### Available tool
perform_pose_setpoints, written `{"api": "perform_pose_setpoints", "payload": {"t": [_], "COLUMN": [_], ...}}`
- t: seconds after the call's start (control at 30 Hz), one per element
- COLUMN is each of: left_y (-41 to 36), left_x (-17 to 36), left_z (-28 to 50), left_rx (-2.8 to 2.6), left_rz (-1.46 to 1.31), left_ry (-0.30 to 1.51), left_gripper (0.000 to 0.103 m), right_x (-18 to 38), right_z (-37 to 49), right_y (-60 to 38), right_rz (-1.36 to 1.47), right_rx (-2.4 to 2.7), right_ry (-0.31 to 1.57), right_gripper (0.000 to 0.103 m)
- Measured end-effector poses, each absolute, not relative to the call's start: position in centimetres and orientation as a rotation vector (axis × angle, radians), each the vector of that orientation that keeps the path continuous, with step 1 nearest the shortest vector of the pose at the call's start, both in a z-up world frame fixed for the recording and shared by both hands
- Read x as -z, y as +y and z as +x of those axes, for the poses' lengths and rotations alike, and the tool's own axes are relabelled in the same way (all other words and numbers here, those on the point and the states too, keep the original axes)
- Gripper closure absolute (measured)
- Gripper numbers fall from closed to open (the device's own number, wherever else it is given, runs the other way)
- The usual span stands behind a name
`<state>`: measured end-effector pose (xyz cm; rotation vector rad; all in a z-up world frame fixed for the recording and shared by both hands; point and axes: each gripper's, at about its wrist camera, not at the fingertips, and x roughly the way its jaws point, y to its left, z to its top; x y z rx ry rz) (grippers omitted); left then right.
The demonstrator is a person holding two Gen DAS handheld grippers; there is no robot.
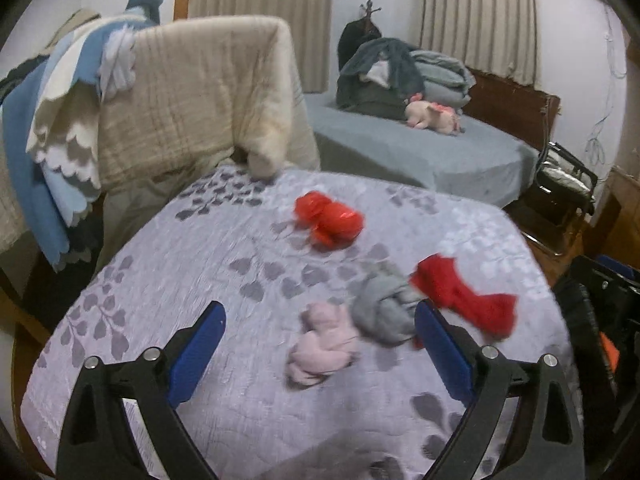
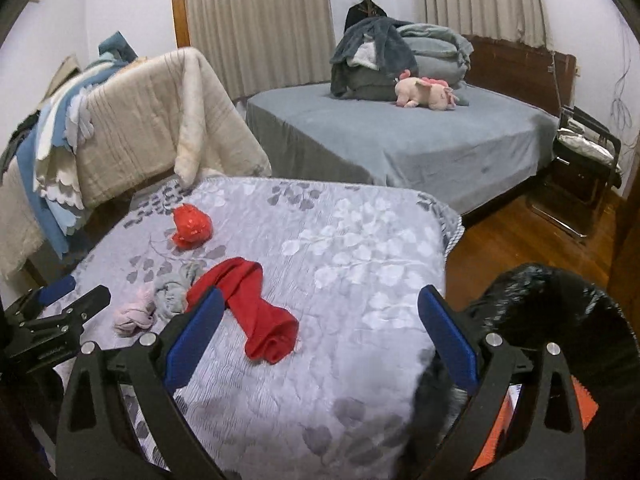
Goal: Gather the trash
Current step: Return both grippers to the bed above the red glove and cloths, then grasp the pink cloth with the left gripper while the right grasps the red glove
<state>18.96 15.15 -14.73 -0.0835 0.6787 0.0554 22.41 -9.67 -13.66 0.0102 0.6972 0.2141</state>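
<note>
Black bag [image 2: 560, 300] (rim cut off)

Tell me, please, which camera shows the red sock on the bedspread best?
The right wrist view: the red sock lies sharp and whole, its open cuff visible. In the left wrist view the sock is motion-blurred, near the frame's right.

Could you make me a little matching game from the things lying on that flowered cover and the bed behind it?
Things:
1. crumpled plastic bag
2. long sock
3. balled cloth
4. plush toy

Descriptions:
A. grey, between the pink bundle and the red sock
B. pink, lying on the blue bed
C. red and shiny, farthest back on the flowered cover
D. red, stretched out flat

Pairs: 1-C, 2-D, 3-A, 4-B
</note>
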Motion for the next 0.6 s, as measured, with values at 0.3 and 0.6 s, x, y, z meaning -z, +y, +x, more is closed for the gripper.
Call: {"api": "perform_pose_setpoints", "payload": {"t": [0.3,0.6], "left_y": [16.3,15.9], "left_x": [18.3,19.8], "left_z": [21.0,22.4], "left_rx": [-0.049,0.037], "left_rz": [-0.104,-0.128], "left_ry": [0.752,0.848], "left_gripper": [0.015,0.045], "right_x": [16.2,17.2], "right_z": [24.1,24.9], "right_y": [-7.9,-6.9], "right_rz": [-0.006,-0.016], "right_rx": [-0.193,-0.201], "right_ry": [0.738,0.750], "right_gripper": [0.008,0.008]}}
